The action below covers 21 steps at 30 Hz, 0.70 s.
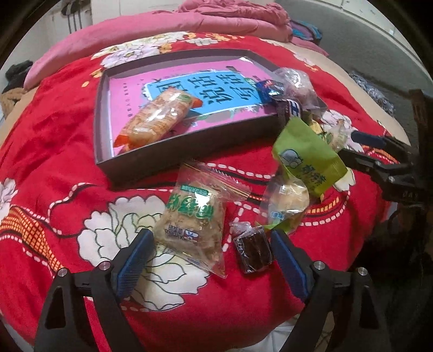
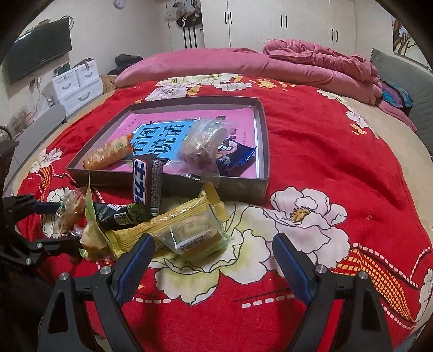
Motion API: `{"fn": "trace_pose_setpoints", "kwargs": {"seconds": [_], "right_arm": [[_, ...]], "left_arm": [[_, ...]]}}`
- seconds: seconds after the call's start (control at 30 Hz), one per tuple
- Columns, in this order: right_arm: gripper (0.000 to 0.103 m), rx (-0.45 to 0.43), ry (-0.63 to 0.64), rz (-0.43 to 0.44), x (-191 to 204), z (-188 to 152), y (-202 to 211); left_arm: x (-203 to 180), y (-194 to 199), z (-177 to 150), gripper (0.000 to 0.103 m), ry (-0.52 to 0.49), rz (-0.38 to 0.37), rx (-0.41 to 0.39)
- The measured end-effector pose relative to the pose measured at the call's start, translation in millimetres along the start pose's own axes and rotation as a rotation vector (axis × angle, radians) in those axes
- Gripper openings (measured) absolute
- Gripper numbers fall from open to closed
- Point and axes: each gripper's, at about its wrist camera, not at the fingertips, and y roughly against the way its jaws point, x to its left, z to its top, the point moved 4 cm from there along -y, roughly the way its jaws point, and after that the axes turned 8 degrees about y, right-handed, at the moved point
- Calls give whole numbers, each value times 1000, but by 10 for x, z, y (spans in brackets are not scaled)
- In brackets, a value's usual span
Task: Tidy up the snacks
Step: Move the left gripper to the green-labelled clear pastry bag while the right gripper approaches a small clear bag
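A shallow dark box (image 1: pixel 189 154) (image 2: pixel 167 184) with a pink and blue sheet in its bottom lies on the red flowered blanket. It holds an orange cracker pack (image 1: pixel 159 116), a clear bag of brownish snacks (image 2: pixel 201 146) and a blue packet (image 2: pixel 232 157). My left gripper (image 1: pixel 211 241) is open. A clear packet with green print (image 1: pixel 192 216) and a dark brown wrapped cake (image 1: pixel 253 251) lie between its fingers, untouched by the pads. My right gripper (image 2: pixel 213 243) is open too, over a clear pastry packet (image 2: pixel 194 235) close to its left finger. A green packet (image 1: pixel 305 159), a yellow packet (image 2: pixel 162 224) and a black bar (image 2: pixel 147 184) leaning on the box wall lie between the grippers.
A bunched pink quilt (image 2: pixel 319 65) lies across the far side of the bed. White drawers (image 2: pixel 75 86) and a wall television (image 2: pixel 38 51) stand at the left, wardrobes (image 2: pixel 284 24) behind. The blanket's front edge drops off just below both grippers.
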Motion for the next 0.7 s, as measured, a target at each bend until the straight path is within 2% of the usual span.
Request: {"fn": "trace_pose_setpoints", "kwargs": {"seconds": [0.4,0.7], "right_arm": [[89,17,15,2,28,0,-62],[87,32,5,10,16,-2,-114]], "left_arm": [[0,1,-13,89,-34,6,1],[24,53,-2,80,-33,-18,5]]}}
